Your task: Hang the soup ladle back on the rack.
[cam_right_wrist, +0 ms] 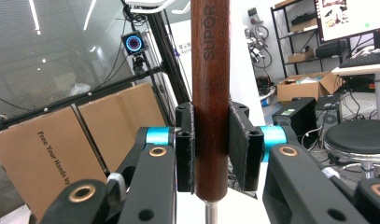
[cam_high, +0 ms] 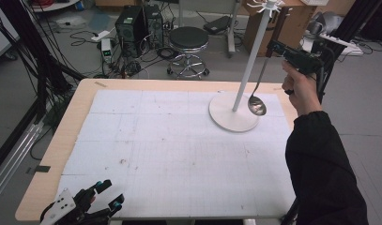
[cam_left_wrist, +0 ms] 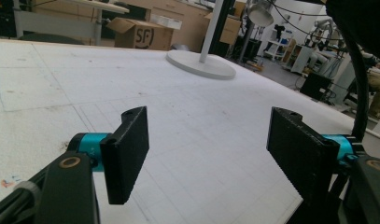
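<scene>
At two o'clock above the surface: right claw clenched on ladle by its wooden handle, long axis near vertical, bowl hanging just beside the white stand, hooks overhead. Left claw, at seven o'clock, released. Lab clutter beyond.

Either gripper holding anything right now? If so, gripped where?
The right gripper is shut on the dark-brown wooden handle of a metal ladle, which hangs bowl-down beside the white stand. The left gripper is open, holding nothing.
</scene>
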{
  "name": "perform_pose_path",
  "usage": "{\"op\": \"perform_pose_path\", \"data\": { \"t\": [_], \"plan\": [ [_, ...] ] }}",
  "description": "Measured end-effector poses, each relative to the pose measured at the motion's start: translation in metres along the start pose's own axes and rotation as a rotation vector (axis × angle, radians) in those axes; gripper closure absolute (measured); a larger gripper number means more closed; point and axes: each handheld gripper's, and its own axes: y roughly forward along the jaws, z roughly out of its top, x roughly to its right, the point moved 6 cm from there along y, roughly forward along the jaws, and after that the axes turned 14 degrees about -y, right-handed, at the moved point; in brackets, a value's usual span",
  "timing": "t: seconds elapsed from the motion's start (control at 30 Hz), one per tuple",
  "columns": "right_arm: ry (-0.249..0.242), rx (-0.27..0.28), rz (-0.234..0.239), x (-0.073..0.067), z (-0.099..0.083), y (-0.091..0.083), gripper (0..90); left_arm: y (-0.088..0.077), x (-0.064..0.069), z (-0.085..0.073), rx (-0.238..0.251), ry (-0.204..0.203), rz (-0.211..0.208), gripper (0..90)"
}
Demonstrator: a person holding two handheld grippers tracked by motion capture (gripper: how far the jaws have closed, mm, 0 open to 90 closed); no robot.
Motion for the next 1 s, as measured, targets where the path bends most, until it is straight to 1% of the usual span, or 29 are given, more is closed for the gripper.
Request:
{"op": "perform_pose_path", "data": {
  "t": [0.17,0.3,0.4,0.5,0.63,0.73,0.77,0.9,1.0],
  "plan": [
    [0.007,0.009,-0.001,0.001,-0.001,0.001,73.8,0.000,0.000,0.000,0.000,0.001,-0.001,30.2],
    [-0.003,0.002,-0.012,0.001,-0.002,0.002,72.9,0.000,0.000,0.000,0.000,-0.001,0.000,30.2],
    [0.013,0.007,-0.011,0.000,-0.003,0.004,71.4,0.000,0.000,0.000,0.001,-0.003,-0.001,30.2],
    [0.030,0.010,-0.011,0.001,-0.003,0.005,68.4,0.000,0.000,0.000,0.000,-0.003,-0.001,30.2],
    [0.028,-0.003,-0.040,0.004,-0.005,0.005,64.0,0.000,0.001,0.000,0.000,0.001,-0.002,31.0],
    [0.046,-0.013,-0.055,0.006,-0.007,0.004,57.2,0.000,0.001,0.000,0.000,0.000,-0.002,30.7],
    [0.054,-0.018,-0.056,0.006,-0.008,0.004,56.1,0.000,0.001,0.000,0.002,-0.002,-0.002,30.7],
    [0.054,-0.023,-0.052,0.002,-0.012,0.000,52.8,0.000,0.003,0.000,0.000,0.003,-0.010,30.6],
    [0.065,-0.029,-0.047,-0.003,-0.020,-0.007,49.2,0.001,0.005,0.000,-0.002,0.003,-0.014,30.6]
  ]
}}
